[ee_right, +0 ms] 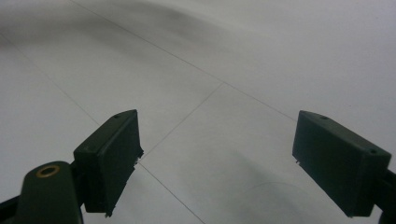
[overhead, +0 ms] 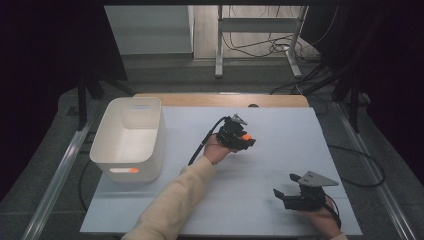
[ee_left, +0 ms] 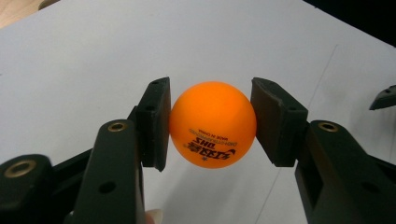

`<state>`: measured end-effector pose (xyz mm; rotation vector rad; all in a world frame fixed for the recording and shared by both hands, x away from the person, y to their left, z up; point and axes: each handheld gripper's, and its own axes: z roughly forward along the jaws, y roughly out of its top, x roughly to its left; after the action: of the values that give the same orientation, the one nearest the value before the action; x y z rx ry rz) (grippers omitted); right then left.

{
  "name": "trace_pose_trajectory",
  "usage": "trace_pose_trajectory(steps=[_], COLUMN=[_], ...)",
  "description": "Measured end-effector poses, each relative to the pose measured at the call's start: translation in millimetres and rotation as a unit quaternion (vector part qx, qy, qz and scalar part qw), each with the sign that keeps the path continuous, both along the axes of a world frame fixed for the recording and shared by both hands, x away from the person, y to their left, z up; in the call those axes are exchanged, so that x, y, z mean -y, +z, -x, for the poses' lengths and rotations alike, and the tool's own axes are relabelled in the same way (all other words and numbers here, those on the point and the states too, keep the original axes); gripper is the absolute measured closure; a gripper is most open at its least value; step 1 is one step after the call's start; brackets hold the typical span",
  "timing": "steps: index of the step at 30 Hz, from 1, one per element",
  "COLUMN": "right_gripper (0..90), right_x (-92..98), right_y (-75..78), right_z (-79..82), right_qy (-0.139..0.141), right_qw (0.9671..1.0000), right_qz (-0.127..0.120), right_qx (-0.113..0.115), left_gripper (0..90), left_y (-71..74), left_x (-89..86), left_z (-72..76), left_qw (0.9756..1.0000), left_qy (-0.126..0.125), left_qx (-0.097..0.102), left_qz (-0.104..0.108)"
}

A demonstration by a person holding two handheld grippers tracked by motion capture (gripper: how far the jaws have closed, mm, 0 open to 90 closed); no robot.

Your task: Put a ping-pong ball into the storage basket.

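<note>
1. Left gripper (overhead: pixel 243 138) clamped on a small orange plastic table-tennis ball (ee_left: pixel 213 125), jaw pads touching it at opposite sides near its widest part; in the high view the ball (overhead: pixel 245 136) sits at the tip of that gripper, above the middle of the white-covered bench (overhead: pixel 280 130)
2. Right gripper (overhead: pixel 286 186) rests near the front right of the bench, jaws spread wide, nothing between them; bare white surface ahead of it
3. White rectangular plastic bin (overhead: pixel 131 137) stands at the left of the bench, well apart from the held ball; an orange glow shows through its near wall, so something orange probably lies inside, though I cannot tell what
4. Risk, my judgement: the ball is smooth, round and light, and flat pads meet it on very little area, so a quick swing or twist of the hand could let it squirt out
5. If dropped it would likely bounce and roll off the bench
6. Too hard a squeeze could dent the thin shell
</note>
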<state>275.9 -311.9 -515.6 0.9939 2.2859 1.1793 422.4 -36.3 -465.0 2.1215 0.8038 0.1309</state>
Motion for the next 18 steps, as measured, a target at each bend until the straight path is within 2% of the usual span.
trace_pose_trajectory(steps=[9, 18], right_gripper=[15.7, 15.8], right_x=[0.7, 0.5], right_y=[0.1, -0.1], right_z=[0.2, 0.2], right_qy=[-0.001, 0.001], right_qw=[1.0000, 1.0000], right_qz=[-0.001, -0.001], right_qx=[-0.001, 0.000], left_gripper=[50.4, 50.4], left_y=[3.4, 8.3], left_x=[2.5, 0.1], left_z=[8.9, 16.4], left_qw=[0.9998, 0.9996], left_qy=[-0.013, -0.018], left_qx=[0.013, 0.020], left_qz=[-0.006, 0.002])
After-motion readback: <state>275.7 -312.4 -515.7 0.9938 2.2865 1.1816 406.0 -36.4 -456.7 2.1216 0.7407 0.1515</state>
